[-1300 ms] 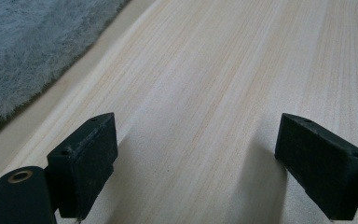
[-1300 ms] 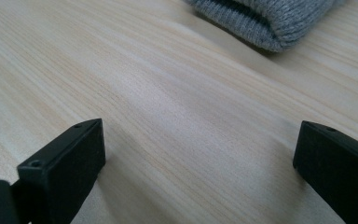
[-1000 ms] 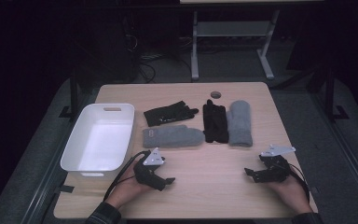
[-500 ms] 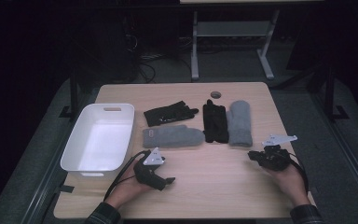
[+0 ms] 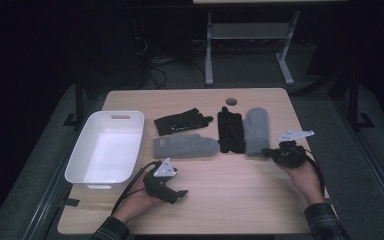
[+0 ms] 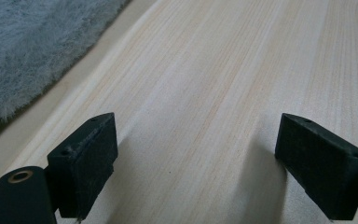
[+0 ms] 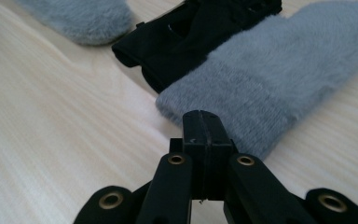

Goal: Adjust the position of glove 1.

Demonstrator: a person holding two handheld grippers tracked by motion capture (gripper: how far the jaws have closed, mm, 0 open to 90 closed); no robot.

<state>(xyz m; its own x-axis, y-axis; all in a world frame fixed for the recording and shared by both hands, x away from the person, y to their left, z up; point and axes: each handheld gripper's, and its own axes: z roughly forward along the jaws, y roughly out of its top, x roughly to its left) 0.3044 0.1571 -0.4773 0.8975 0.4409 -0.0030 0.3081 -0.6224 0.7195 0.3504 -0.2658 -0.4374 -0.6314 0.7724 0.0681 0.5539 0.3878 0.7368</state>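
Right gripper (image 7: 200, 135): jaws just closed, together, empty — grey mitten (image 7: 279, 79) cuff dead ahead, long axis running away.
Left gripper (image 5: 172, 192): jaws apart, farther off.

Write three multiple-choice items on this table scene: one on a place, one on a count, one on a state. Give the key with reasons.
1. Where does the white bin stand?
A. at the table's left side
B. at its right side
C. on top of the gloves

2. How many grey mittens lie on the table?
A. one
B. two
C. four

3. How do the right gripper jaws stand?
A. wide apart
B. shut on a black glove
C. shut on nothing

Key:
1 A, it sits left of the flat grey mitten.
2 B, that one plus the upright grey mitten.
3 C, the pads meet short of the mitten cuff.
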